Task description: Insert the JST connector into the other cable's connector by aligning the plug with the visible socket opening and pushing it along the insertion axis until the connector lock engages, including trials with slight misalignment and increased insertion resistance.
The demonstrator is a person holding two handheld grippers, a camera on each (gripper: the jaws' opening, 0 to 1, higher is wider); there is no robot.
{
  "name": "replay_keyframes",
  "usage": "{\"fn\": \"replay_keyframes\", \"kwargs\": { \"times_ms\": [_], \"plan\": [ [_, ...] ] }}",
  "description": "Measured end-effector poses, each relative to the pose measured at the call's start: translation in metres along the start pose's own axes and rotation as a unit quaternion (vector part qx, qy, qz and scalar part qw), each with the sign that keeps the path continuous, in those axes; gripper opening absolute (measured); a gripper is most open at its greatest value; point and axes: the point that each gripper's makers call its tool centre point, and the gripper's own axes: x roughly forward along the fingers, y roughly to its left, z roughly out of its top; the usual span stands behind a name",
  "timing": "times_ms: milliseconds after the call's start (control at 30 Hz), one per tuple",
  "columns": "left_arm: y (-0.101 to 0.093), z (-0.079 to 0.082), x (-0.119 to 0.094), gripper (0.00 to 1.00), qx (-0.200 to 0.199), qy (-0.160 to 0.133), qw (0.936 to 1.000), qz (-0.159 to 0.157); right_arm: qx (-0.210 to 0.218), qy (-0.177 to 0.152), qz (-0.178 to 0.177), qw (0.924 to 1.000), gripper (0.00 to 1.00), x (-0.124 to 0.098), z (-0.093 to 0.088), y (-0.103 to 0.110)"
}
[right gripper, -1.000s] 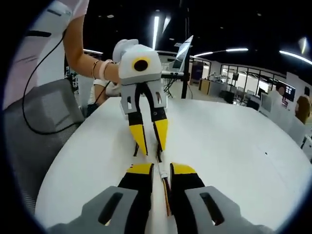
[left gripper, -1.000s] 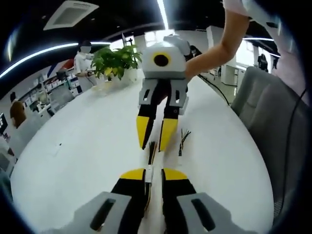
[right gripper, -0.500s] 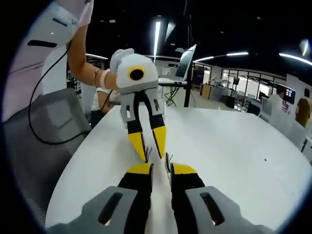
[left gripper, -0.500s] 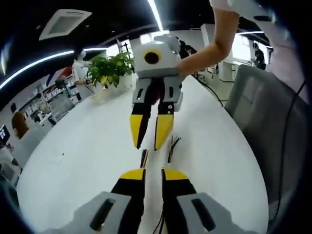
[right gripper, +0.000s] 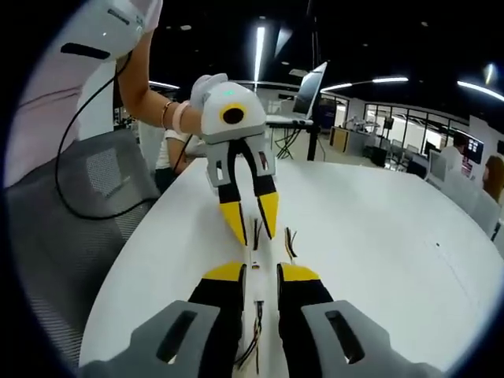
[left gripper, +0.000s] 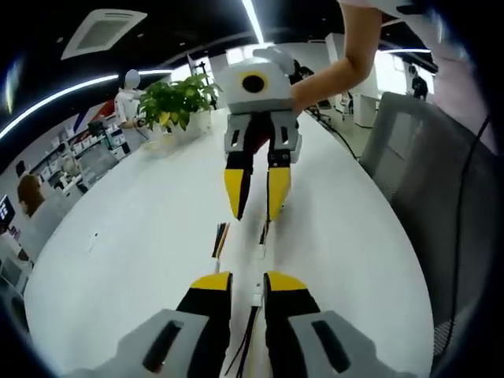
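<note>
My left gripper (left gripper: pixel 249 279) is shut on a thin multi-wire JST cable (left gripper: pixel 244 346), whose white connector (left gripper: pixel 257 298) sits between its yellow fingertips. Facing it tip to tip, my right gripper (left gripper: pixel 257 218) holds another cable that runs down towards a small white piece (left gripper: pixel 261 252). In the right gripper view, my right gripper (right gripper: pixel 261 272) is shut on its own cable (right gripper: pixel 253 346), with a white connector (right gripper: pixel 257 303) between the jaws. The left gripper (right gripper: pixel 253 235) stands opposite with wires (right gripper: pixel 256 230) between its fingers. I cannot tell whether plug and socket are joined.
A spare cable (left gripper: pixel 219 240) (right gripper: pixel 290 242) lies loose on the white table (left gripper: pixel 118 252) (right gripper: pixel 378 236) beside the tips. A grey chair (left gripper: pixel 425 181) (right gripper: pixel 71 205) stands at the table's edge. A potted plant (left gripper: pixel 177 98) and a laptop on a stand (right gripper: pixel 307 83) stand far off.
Both grippers have shifted sideways over the table, so the spare cable now lies on the other side of them. The tips have drawn slightly apart, and white connector bodies show between them.
</note>
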Motion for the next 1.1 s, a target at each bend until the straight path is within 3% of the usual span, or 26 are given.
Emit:
{"fn": "replay_keyframes", "kwargs": {
  "times_ms": [300,567,700,1100],
  "plan": [
    [-0.009,-0.009,0.006,0.08,-0.007,-0.002,0.9999,-0.009,-0.005,0.025,0.0,0.9997,0.13,0.009,-0.017,0.009],
    [-0.004,-0.017,0.01,0.08,-0.018,-0.009,0.9997,-0.012,0.008,0.029,-0.006,0.9995,0.11,0.014,-0.028,0.004],
    [-0.001,-0.019,0.012,0.08,-0.048,-0.027,0.9983,-0.02,0.019,0.03,-0.008,0.9993,0.1,0.016,-0.032,0.003],
    [-0.009,-0.027,0.016,0.07,-0.054,-0.023,0.9973,-0.043,0.032,0.029,-0.007,0.999,0.08,0.019,-0.038,0.004]
  ]
}}
